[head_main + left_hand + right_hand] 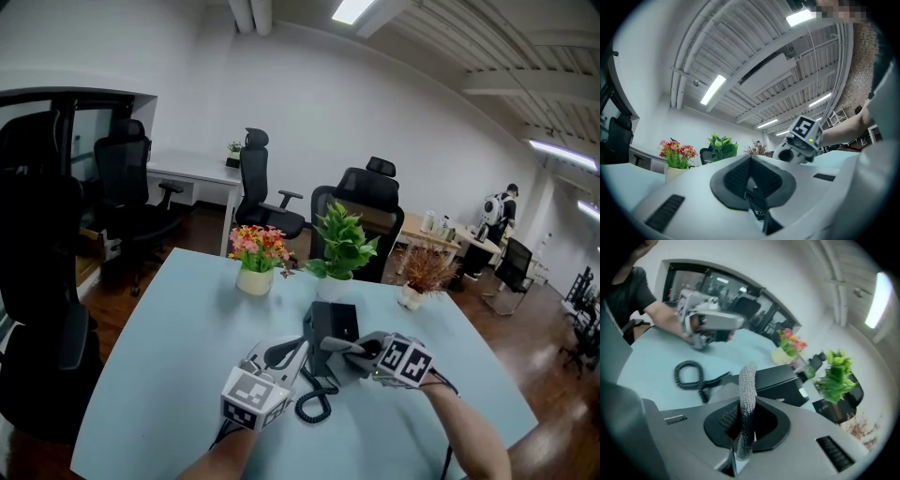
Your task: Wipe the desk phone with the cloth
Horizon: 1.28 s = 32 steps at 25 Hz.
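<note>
Right claw [743,425] pinches grey knitted cloth [748,385] near black desk phone [334,322] mid pale-blue surface [169,356]. Left claw [751,190] is closed and empty. Risks: cloth slips from thin grip; black coiled cord [314,401] snags and drags phone.

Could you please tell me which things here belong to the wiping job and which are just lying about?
For the job: desk phone, its coiled cord, cloth held by the right gripper.
Just lying about: flower pot, green potted plant, dried plant, office chair.
</note>
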Tool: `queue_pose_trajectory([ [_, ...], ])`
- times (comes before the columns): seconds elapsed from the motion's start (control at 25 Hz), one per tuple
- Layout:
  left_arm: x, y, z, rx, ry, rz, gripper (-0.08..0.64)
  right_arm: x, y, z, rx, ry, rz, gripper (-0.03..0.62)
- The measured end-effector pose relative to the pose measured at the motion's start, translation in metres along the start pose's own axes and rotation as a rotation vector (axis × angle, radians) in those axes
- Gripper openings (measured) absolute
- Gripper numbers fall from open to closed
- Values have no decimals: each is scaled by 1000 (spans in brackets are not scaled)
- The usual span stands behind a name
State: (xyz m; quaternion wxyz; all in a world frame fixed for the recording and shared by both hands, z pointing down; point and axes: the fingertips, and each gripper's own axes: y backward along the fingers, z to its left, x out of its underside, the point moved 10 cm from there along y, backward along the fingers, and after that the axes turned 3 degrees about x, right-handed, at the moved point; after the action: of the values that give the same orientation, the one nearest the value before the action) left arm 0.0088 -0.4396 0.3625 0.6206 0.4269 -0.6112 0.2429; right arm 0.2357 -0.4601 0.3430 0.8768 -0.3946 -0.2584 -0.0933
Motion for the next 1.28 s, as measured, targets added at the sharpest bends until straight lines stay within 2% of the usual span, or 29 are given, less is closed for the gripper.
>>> queue_pose_trajectory([
  [0.12,0,-2,-1,0,1,1,17,-5,-1,-64,227,-196,-142,-3],
  [0.2,0,-4,-2,2,0,0,17,-10,-9,-94,335,-270,-187,-3],
  [0.28,-1,-7,-3,1,0,-1,17,-13,-22,-112,395,-299,-195,-3],
  [0.36,-2,-8,-4,-1,-1,0,17,-13,-38,-122,409,-310,-180,-3],
  [0.6,-1,-10,-2,0,-6,2,17,-5,-62,-120,351,-294,-113,-5],
  [0.72,2,-11,-1,4,-3,2,17,-8,-55,-102,295,-234,-82,-4],
  [1.08,3,-9,-4,3,-5,1,17,9,-21,-2,51,-58,19,-5],
  [1.24,3,-8,-4,3,-2,5,17,15,-4,36,-133,43,94,-3],
  [1.28,2,-8,-4,2,-5,6,17,17,-2,36,-150,63,108,-3],
])
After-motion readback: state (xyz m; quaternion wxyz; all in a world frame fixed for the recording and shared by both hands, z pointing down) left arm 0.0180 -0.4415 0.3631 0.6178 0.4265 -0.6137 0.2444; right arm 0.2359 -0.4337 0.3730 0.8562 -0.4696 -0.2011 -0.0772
